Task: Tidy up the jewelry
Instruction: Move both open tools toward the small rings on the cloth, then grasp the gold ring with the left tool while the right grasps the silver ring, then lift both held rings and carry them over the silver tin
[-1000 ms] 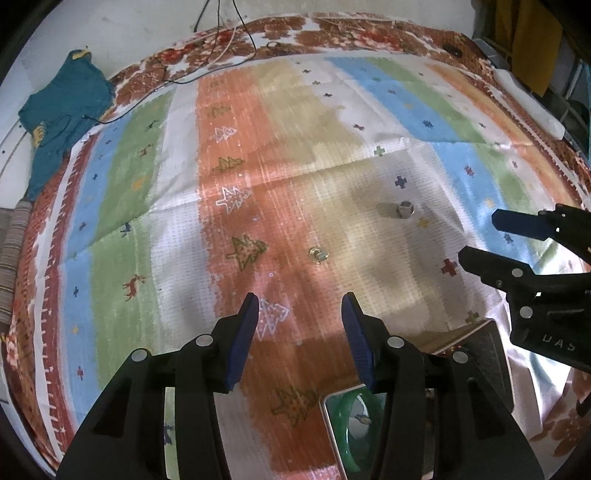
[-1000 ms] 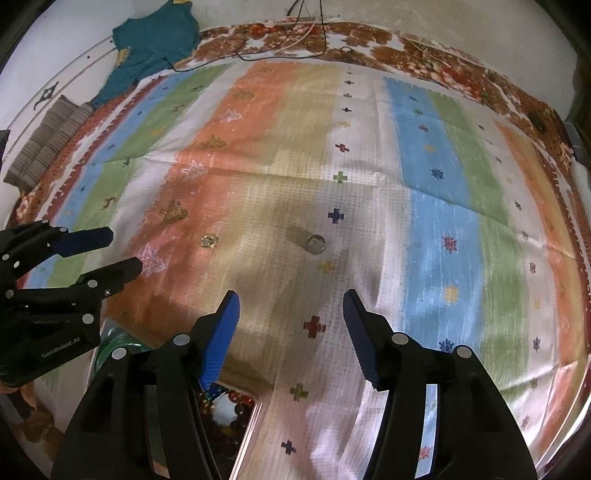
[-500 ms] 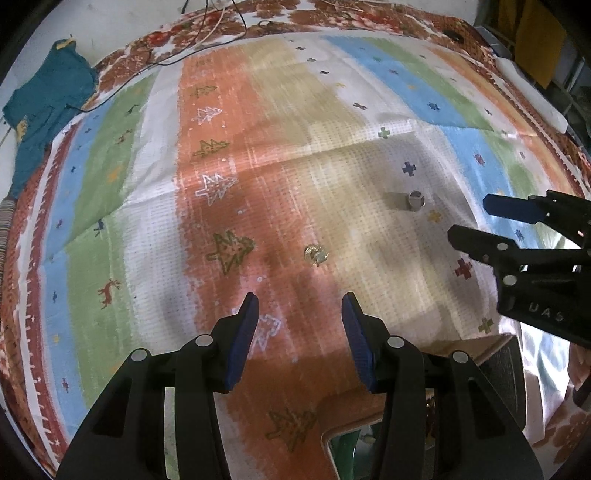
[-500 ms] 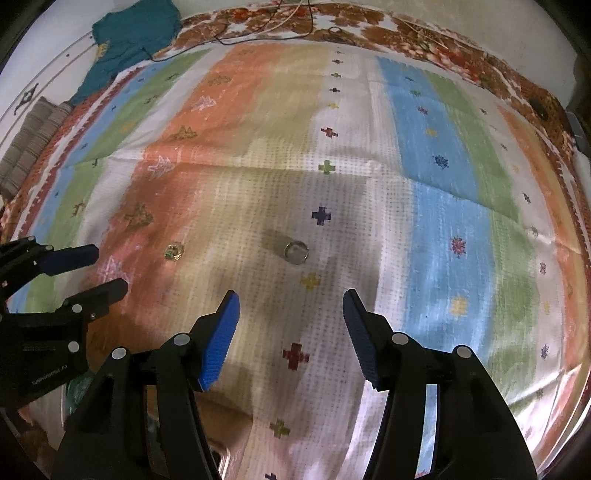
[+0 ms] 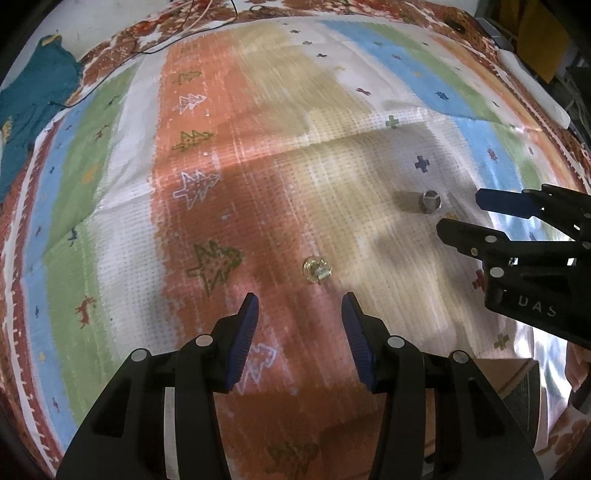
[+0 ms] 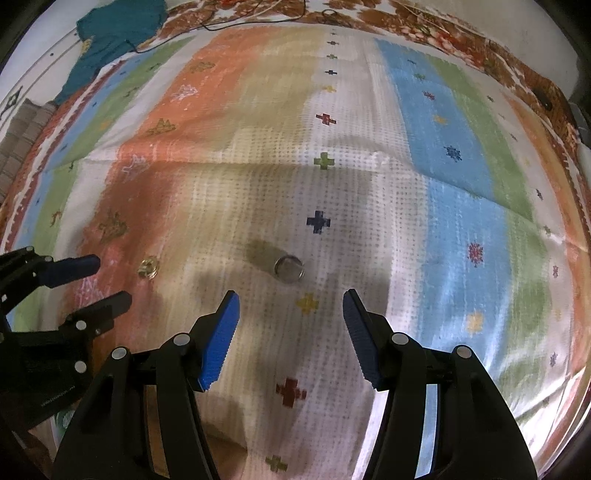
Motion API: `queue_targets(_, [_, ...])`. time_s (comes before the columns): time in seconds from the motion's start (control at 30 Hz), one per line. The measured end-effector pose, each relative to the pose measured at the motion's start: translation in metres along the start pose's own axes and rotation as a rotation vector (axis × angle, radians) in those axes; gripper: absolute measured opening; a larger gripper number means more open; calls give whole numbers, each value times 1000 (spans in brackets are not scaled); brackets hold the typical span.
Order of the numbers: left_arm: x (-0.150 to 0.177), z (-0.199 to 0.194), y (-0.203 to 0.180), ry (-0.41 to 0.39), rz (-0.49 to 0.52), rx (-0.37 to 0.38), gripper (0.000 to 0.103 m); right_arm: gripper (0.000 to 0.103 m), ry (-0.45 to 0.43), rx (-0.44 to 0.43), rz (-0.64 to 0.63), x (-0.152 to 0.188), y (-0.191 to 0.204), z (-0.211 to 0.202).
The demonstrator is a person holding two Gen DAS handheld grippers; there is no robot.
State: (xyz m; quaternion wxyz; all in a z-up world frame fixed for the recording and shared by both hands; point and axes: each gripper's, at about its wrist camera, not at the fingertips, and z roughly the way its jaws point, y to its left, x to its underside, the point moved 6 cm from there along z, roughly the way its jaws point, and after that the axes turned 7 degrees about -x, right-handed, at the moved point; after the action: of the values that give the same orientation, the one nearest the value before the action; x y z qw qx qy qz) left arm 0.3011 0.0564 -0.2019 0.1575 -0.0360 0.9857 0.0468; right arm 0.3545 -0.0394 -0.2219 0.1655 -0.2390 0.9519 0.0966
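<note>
Here, left claw [image 5: 300, 314] agape and empty near gold ring [image 5: 316, 270], right claw [image 6: 291, 314] likewise by silver ring [image 6: 289, 269], bare striped cloth [image 6: 461, 177] around

Place: a home, most likely a bedroom or living room.
Bed: a wide soft spread [image 5: 280, 155] in orange, green, blue and white stripes, printed with trees, deer and crosses, bordered in red-brown flowers.
Far left corner: a teal garment [image 6: 110, 40] lies crumpled beside the spread.
Far edge: thin cables [image 5: 192, 26] trail over the border.
Right edge: yellow cloth [image 5: 539, 40] hangs.
</note>
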Motion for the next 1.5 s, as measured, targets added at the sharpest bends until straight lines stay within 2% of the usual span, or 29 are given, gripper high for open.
queue_targets(0.47, [-14, 24, -8, 26, 34, 20, 44, 58, 29, 17, 5, -14, -4, 29])
queue_targets(0.57, [-17, 27, -10, 29, 31, 22, 41, 47, 28, 31, -6, -14, -4, 31])
queue_targets(0.63, [-19, 27, -11, 32, 29, 26, 26, 40, 32, 32, -10, -14, -4, 31])
queue_targets(0.7, [-19, 28, -12, 41, 32, 28, 18, 34, 34, 35, -10, -15, -5, 31])
queue_targets(0.8, [-18, 29, -13, 51, 31, 19, 17, 22, 32, 35, -15, -13, -6, 30])
queue_targets(0.83, [-18, 29, -13, 53, 30, 18, 17, 21, 29, 31, -17, -12, -6, 30])
queue_targets(1.0, [-15, 24, -11, 47, 4, 10, 17, 21, 20, 0, -6, -11, -8, 26])
queue_targets(1.5, [-4, -11, -1, -9, -71, 0, 16, 21, -34, 14, 4, 1, -6, -10])
